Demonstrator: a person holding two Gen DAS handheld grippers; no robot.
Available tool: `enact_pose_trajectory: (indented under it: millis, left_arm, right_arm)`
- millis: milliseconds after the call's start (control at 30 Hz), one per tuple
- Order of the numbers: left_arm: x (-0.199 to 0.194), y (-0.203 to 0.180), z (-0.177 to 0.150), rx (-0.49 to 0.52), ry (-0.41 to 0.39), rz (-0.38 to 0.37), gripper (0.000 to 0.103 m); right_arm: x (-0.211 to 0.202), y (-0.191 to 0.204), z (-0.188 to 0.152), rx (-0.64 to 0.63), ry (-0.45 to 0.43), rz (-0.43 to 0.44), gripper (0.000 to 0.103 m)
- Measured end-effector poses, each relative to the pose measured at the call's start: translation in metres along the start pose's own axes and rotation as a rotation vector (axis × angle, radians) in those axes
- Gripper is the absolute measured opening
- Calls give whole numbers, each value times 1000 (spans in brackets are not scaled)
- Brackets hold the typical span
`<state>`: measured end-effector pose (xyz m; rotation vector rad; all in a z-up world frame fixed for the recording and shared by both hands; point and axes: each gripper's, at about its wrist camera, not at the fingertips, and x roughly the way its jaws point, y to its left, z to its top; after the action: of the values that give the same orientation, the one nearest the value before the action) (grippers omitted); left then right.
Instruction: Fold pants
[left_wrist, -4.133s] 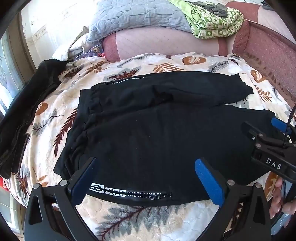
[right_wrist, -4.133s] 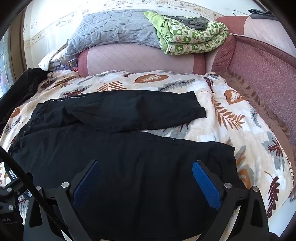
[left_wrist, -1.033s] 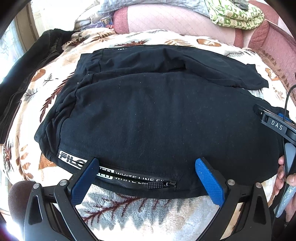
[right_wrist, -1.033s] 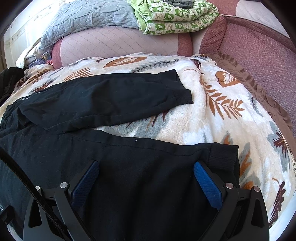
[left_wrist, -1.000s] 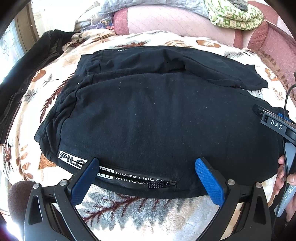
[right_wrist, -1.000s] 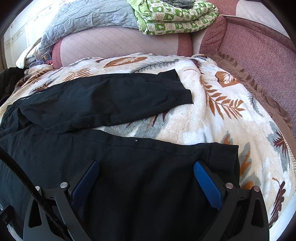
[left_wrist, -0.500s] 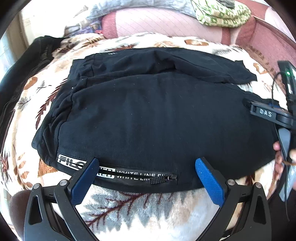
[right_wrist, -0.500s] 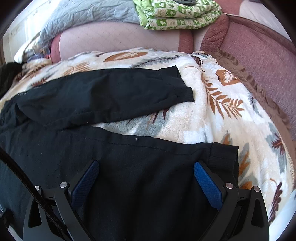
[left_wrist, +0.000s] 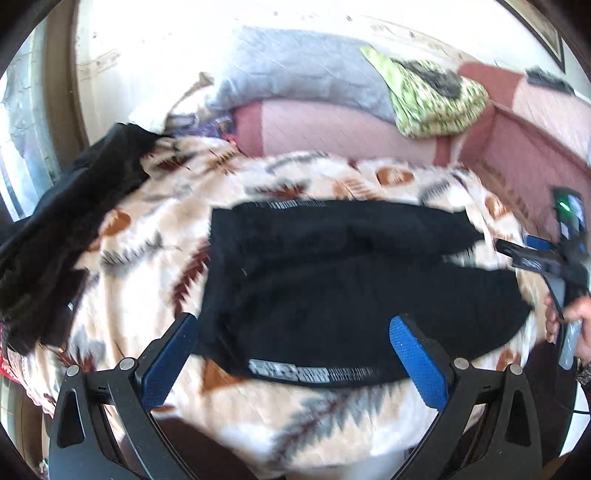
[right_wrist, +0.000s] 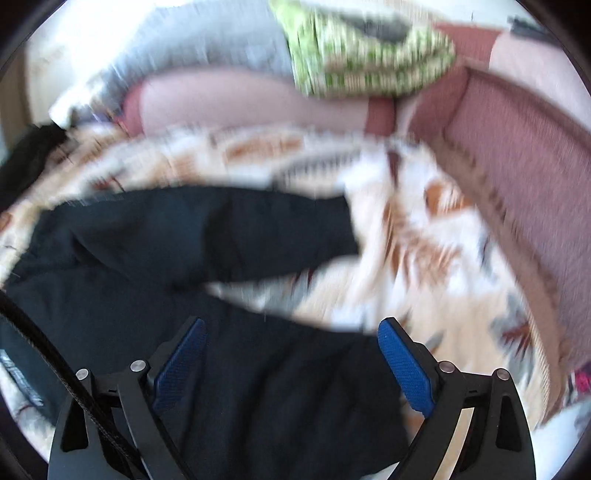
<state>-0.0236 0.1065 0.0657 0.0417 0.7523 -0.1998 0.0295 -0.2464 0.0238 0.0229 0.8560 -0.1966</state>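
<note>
Overhead, both grippers (left_wrist: 293, 350) (right_wrist: 291, 354) gape – black pants (left_wrist: 351, 280) flat below

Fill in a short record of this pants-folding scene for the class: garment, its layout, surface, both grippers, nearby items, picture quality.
garment: black pants
layout: spread flat, two legs apart at the cuffs, not yet folded
surface: leaf-print blanket on a bed
left gripper: open, empty, over the near edge by the white lettering
right gripper: open, empty, over the near leg
nearby: green patterned bedding, grey quilt, dark garment at the left
picture quality: both views motion-blurred
</note>
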Motion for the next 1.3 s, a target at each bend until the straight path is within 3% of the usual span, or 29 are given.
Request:
enact_pose_trajectory:
  millis: [100,233,367,633,733,800,1033,1167,1233,1267,1300]
  left_arm:
    - [11,8,28,-23,-23,-23,103]
    - [52,-3,68,21,19,-100,103]
    - [114,-25,102,114,94,-123,103]
    - [248,-50,150,215,252,-193,103]
    - [288,-56,162,253,317,-274,83]
    - [307,-60,166,270,357,-303,62]
    - [365,-63,167,351,434,-319,60]
    - [370,-70,166,402,442,-328,65]
    - [366,-76,165,445,442,-322,52]
    - [364,-77,165,452,437,-336,24]
    - [361,-78,166,451,436,-355,17]
  right_arm:
    - [-21,-12,14,-62,-137,35,103]
    - [11,-23,34,-94,-2,151,101]
    - [48,-30,60,-105,37,126,94]
    - [129,-3,126,-191,94,271,92]
    - [168,13,141,-214,142,342,90]
    - [187,20,146,-227,162,374,88]
    - [231,37,155,-270,207,466,86]
    - [247,47,149,-311,253,491,87]
    - [244,53,145,-352,232,480,84]
    - [241,55,143,-365,228,482,79]
    - [239,55,141,-373,225,480,60]
